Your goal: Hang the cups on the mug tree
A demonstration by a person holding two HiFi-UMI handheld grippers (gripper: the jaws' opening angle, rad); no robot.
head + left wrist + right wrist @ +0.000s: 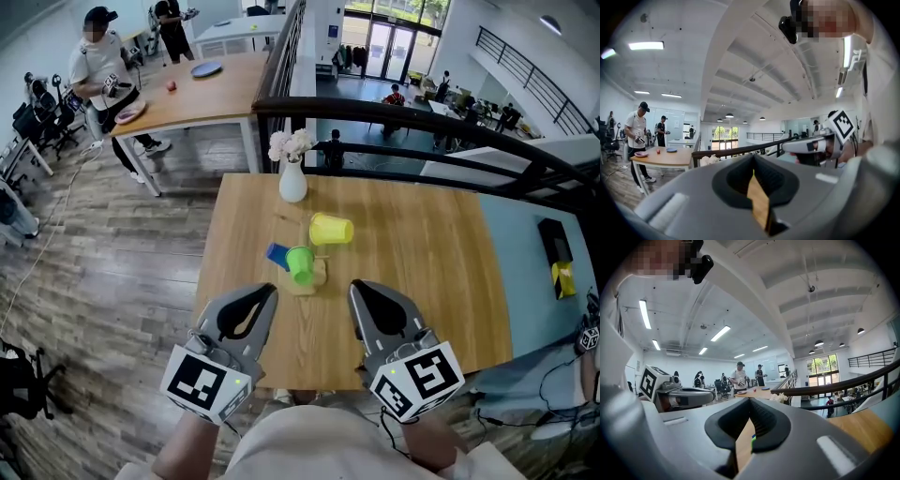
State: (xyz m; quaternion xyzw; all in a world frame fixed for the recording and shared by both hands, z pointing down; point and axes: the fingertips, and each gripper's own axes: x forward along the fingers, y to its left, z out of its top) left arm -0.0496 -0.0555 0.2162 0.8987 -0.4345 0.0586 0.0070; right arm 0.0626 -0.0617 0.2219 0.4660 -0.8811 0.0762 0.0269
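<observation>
In the head view the mug tree stands mid-table on its wooden base (310,280), seen from straight above. Around its stem cluster a yellow cup (331,229), a green cup (300,263) and a blue cup (277,254); from this angle I cannot tell which pegs carry them. My left gripper (269,292) is raised over the table's near edge, shut and empty. My right gripper (357,287) hovers level with it, also shut and empty. Both point at the tree from a short way off. In the right gripper view a green and blue sliver (752,439) shows between the closed jaws.
A white vase of flowers (292,179) stands at the table's (431,253) far edge. A black railing (422,131) runs behind the table, with a drop beyond. Farther left a person (98,66) stands at another wooden table (202,94). A pale blue surface (539,291) adjoins on the right.
</observation>
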